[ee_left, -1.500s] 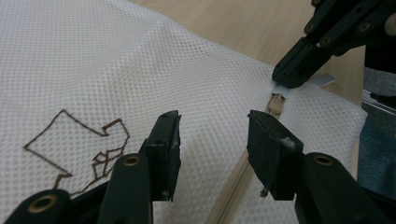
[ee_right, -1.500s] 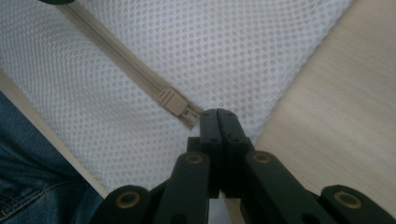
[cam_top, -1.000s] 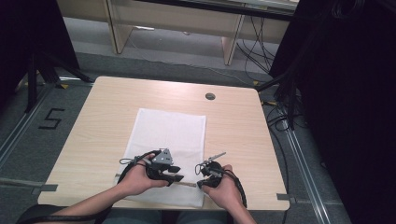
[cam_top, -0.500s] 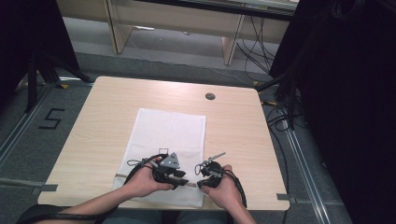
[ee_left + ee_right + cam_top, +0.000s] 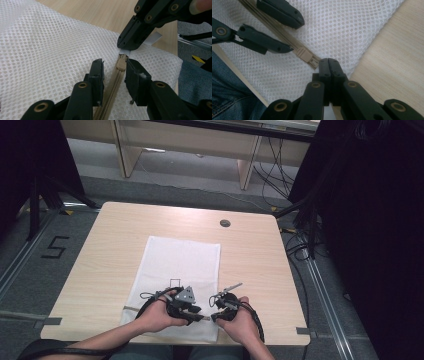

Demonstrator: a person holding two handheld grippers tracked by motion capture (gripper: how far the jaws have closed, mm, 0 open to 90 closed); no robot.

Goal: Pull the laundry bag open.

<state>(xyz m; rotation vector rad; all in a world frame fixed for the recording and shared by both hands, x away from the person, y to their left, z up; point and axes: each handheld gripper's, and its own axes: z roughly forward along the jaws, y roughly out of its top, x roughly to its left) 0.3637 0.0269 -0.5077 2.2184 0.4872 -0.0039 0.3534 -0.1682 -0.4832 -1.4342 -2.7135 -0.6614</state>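
A white mesh bag was laid flat on the wooden table, its near end reaching the table's front edge, and a tan zipper was seen running along that near end. The zipper's slider was placed close to the bag's right-hand corner, with a small white tab of fabric just beyond it. In the left gripper view, the left gripper was held narrowly apart, its two jaws set on either side of the zipper track just behind the slider; whether the pads actually touched the slider could not be told. In the right gripper view, the right gripper was pressed closed, its jaws brought together on the white tab at the end of the zipper, just beside the slider. In the high view, both grippers were held close together over the bag's near edge, the left hand and the right hand being brought in from the bottom. A small dark round cap was set into the tabletop well beyond the bag.
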